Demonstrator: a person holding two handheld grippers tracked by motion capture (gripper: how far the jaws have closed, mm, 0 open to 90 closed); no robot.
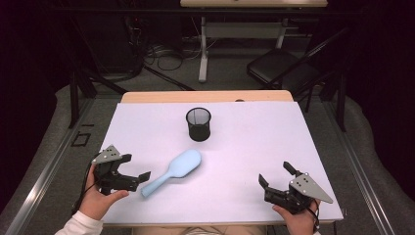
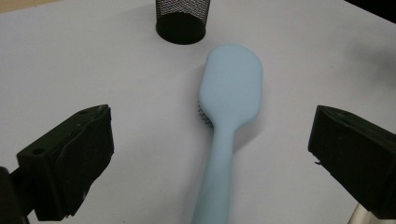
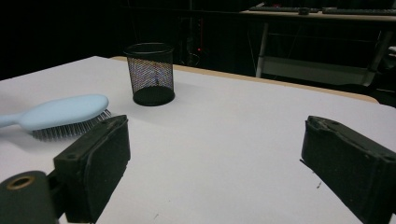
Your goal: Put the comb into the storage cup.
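With both jaws apart and empty, the left gripper (image 1: 138, 170) faced the light, stiff, probably slippery pale-blue hairbrush (image 1: 173, 172), best pinched across its narrow handle.

Left gripper (image 1: 137, 169) jaws wide apart, low over table; right gripper (image 1: 276, 175) likewise.

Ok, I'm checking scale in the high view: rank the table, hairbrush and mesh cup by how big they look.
1. White table, by far the largest.
2. Light blue hairbrush, longer than the cup is wide.
3. Black mesh cup, smallest, though it stands farther from the camera, so the gap with the hairbrush is unsure.
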